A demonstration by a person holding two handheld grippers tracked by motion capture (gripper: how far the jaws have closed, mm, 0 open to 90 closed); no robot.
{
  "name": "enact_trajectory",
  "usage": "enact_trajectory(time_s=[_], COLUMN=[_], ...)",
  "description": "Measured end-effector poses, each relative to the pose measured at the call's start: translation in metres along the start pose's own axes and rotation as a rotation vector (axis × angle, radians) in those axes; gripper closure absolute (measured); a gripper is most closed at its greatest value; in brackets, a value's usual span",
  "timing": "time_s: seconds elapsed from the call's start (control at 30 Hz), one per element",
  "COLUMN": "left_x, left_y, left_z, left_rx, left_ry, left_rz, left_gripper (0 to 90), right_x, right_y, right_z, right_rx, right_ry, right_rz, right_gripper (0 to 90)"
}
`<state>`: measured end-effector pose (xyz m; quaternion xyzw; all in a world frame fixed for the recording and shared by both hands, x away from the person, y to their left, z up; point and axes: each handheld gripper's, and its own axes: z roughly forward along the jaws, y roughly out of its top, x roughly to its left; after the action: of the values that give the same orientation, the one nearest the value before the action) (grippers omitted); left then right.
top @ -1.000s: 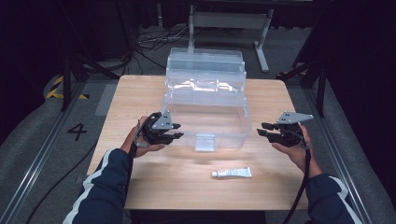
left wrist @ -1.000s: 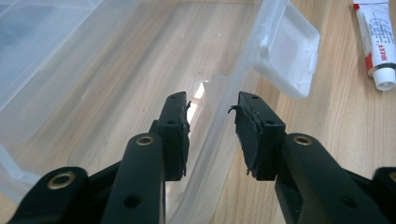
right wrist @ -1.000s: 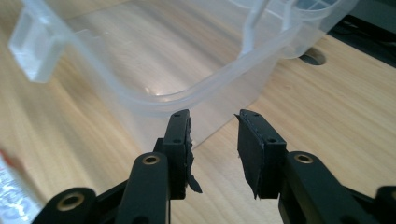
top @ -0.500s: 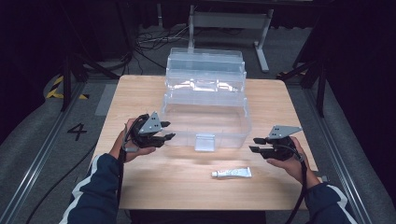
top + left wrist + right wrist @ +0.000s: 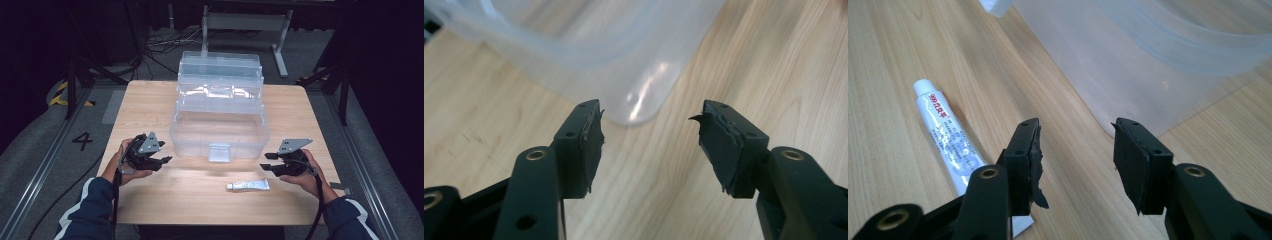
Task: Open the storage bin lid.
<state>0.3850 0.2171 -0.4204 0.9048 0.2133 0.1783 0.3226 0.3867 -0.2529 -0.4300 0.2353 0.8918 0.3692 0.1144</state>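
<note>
Two grippers, one tube, one box on your table [image 5: 150, 102]. Item one: white tube [image 5: 247, 185], lying flat near the near edge, right of centre, in front of the clear plastic box [image 5: 220, 131]; its long axis runs left to right, cap end pointing left, crimped end right. Item two: your right gripper [image 5: 266, 167], just right of the tube and not touching it, jaws apart after just opening, nothing between them. Item three: your left gripper [image 5: 166, 160], beside the box's near left corner, jaws likewise apart and just opened, empty.
</note>
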Motion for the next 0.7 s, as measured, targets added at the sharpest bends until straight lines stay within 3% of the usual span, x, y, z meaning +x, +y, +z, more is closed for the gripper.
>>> enact_trajectory(time_s=[0.17,0.3,0.43,0.5,0.7], left_x=[0.004,0.010,0.006,0.004,-0.002], left_y=[-0.016,-0.024,-0.030,-0.033,-0.041], left_z=[0.003,0.007,0.013,0.016,0.019], left_rx=[0.007,0.025,0.049,0.073,0.070], left_ry=[-0.020,-0.060,-0.041,-0.056,-0.082], left_rz=[-0.063,-0.114,-0.088,-0.090,-0.105], left_gripper=[37.1,29.1,26.9,25.0,22.8], right_x=[0.003,0.006,0.009,0.011,0.017], right_y=[0.003,0.005,0.005,0.006,0.010], right_z=[0.003,0.005,0.007,0.008,0.010], right_rx=[0.003,0.018,0.043,0.053,0.063], right_ry=[0.008,0.014,0.030,0.043,0.069], right_rz=[-0.005,-0.030,-0.043,-0.058,-0.088], right_gripper=[53.4,52.3,51.2,50.7,49.6])
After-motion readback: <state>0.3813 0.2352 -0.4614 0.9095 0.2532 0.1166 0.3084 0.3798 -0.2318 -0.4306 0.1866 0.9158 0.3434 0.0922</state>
